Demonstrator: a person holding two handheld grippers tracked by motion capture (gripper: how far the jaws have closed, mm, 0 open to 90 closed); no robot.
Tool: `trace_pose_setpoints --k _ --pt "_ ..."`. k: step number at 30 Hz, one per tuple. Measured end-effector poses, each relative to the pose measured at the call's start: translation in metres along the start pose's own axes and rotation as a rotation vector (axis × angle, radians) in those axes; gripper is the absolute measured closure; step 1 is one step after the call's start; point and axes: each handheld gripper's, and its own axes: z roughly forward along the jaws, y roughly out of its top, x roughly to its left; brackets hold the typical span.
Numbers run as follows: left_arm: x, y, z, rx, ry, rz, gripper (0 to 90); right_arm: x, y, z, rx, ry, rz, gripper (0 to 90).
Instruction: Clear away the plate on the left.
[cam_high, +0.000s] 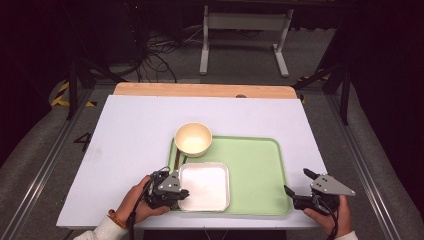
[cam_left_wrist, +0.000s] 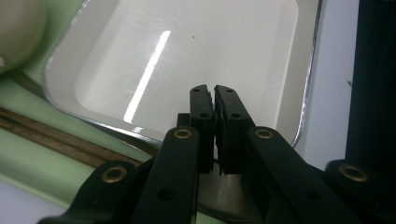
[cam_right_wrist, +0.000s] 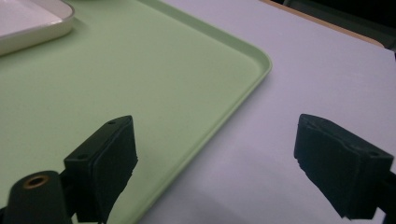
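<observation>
Table (cam_high: 125, 145): white top, wooden far edge. Directly on it: one green tray (cam_high: 260, 170), toward the near right.

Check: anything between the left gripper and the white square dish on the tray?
Nothing visible. The left gripper is at the near-left edge of the white square dish, jaws shut on its rim. The bowl and chopsticks sit farther back.

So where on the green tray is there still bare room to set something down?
The right half of the green tray is bare, from the square white dish across to the tray's right rim by the right claw. The left side is crowded: cream bowl, white dish, and the left claw shut on the dish's rim.
</observation>
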Motion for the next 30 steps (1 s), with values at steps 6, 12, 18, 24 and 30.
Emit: trace_pose_setpoints --k 6,12,18,24,30 --pt "0.002 -0.001 -0.015 -0.072 0.072 -0.004 82.6 0.001 0.006 -0.006 -0.031 -0.018 -0.011 13.3" --pt "0.003 -0.007 -0.029 -0.073 0.182 0.002 75.0 0.001 0.007 -0.009 -0.035 -0.03 -0.029 13.3" --pt "0.009 -0.02 -0.042 -0.116 0.245 -0.028 68.4 -0.001 0.007 -0.01 -0.037 -0.045 -0.039 13.3" --pt "0.021 -0.042 -0.049 -0.13 0.274 -0.096 55.9 -0.004 0.006 -0.009 -0.034 -0.061 -0.043 13.3" --pt "0.035 -0.069 -0.059 -0.153 0.319 -0.193 40.5 -0.007 0.002 -0.008 -0.024 -0.071 -0.04 13.3"
